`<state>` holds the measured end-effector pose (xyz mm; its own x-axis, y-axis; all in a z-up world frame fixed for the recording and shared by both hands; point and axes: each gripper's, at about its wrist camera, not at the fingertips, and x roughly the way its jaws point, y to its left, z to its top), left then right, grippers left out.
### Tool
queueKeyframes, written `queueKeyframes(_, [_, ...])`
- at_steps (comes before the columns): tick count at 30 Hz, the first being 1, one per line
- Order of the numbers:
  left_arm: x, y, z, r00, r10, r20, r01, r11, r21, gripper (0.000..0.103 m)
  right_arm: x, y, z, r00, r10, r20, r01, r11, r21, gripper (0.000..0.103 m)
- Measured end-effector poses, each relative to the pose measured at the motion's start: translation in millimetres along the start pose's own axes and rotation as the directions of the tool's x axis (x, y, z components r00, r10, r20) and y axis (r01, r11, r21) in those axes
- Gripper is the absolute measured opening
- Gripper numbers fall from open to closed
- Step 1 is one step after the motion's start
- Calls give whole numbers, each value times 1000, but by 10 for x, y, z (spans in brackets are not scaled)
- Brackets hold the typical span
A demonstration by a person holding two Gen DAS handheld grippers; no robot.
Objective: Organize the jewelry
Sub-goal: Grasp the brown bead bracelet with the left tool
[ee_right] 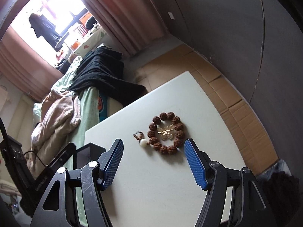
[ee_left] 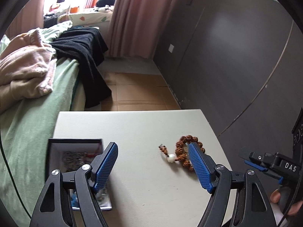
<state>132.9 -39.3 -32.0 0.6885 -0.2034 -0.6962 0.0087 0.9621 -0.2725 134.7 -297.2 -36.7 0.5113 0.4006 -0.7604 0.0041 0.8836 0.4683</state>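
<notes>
A brown bead bracelet point(ee_right: 179, 126) with a white bead point(ee_right: 143, 142) lies in a ring on the white table point(ee_right: 151, 179). A gold butterfly ornament point(ee_right: 166, 132) rests inside the ring. My right gripper point(ee_right: 153, 141) hangs just short of it, open, with nothing between its pads. In the left wrist view the bracelet point(ee_left: 180, 147) is partly hidden behind the right finger of my left gripper point(ee_left: 152, 144), which stands open and holds nothing. A dark-rimmed box point(ee_left: 75, 145) with jewelry inside sits at the table's left, under the left finger. The right gripper point(ee_left: 251, 160) shows at the far right, held by a hand.
A bed point(ee_left: 28, 128) with a green sheet, a pink blanket point(ee_left: 24, 70) and a black garment point(ee_left: 83, 53) borders the table's left side. Flattened cardboard point(ee_left: 136, 92) covers the floor beyond the table. A dark grey wall point(ee_left: 227, 56) runs along the right.
</notes>
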Motion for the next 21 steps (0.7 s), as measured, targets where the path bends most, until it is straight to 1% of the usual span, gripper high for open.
queueKeyframes(4, [139, -239, -54, 1000, 16, -15, -15, 998, 66, 77, -14, -197, 56, 1000, -2, -17, 3, 999, 39, 67])
queueKeyframes(8, [331, -406, -101, 999, 28, -44, -24, 996, 86, 77, -38, -371, 99, 1000, -19, -16, 20, 997, 69, 67])
queueKeyframes(11, [551, -542, -170, 994, 80, -77, -73, 993, 90, 77, -31, -450, 135, 999, -34, -30, 37, 996, 85, 67])
queueKeyframes(16, [762, -741, -239, 988, 126, -84, -115, 986, 123, 77, -79, -494, 184, 999, -43, -25, 45, 996, 72, 67])
queueKeyframes(21, [931, -773, -268, 978, 185, -98, -171, 975, 142, 77, -62, -495, 215, 998, -52, -30, 53, 997, 47, 67])
